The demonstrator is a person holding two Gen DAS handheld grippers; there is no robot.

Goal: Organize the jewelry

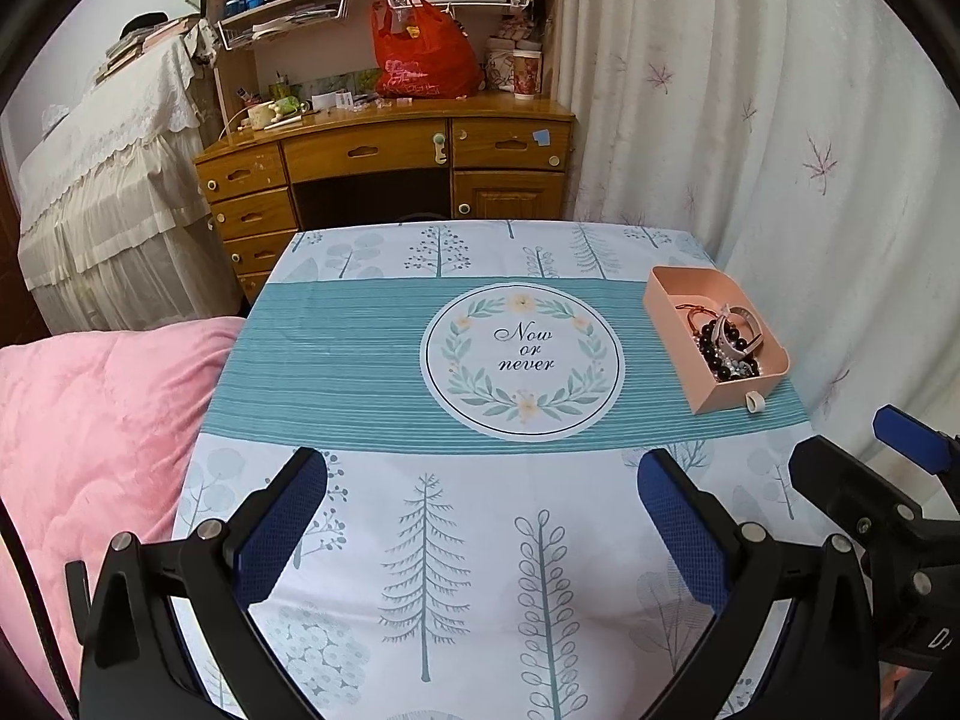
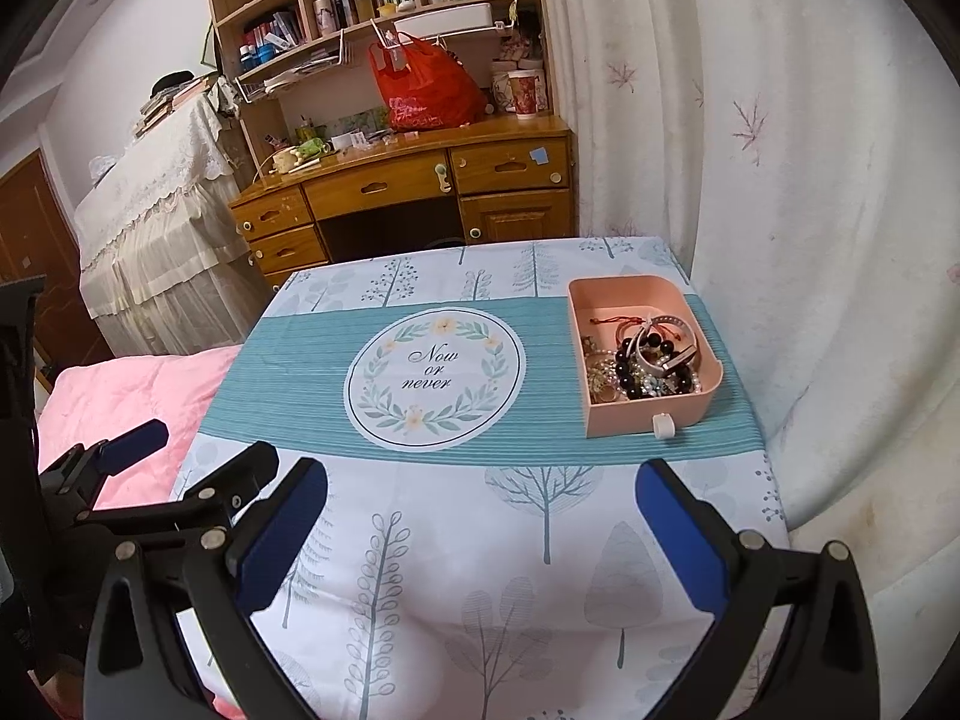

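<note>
Your left gripper (image 1: 482, 501) & right gripper (image 2: 482, 507): jaws spread, empty. Only right view shows rings in pink tray (image 2: 624, 289).

A tree-printed white and teal tablecloth (image 1: 372, 360) fills the lower middle of the frame, a pink quilted blanket (image 1: 90, 432) lies at lower left, and up top a wooden desk with shelves (image 1: 384, 150) carries a red plastic bag (image 1: 423, 57), cream curtains (image 1: 750, 120) hanging at right.
</note>
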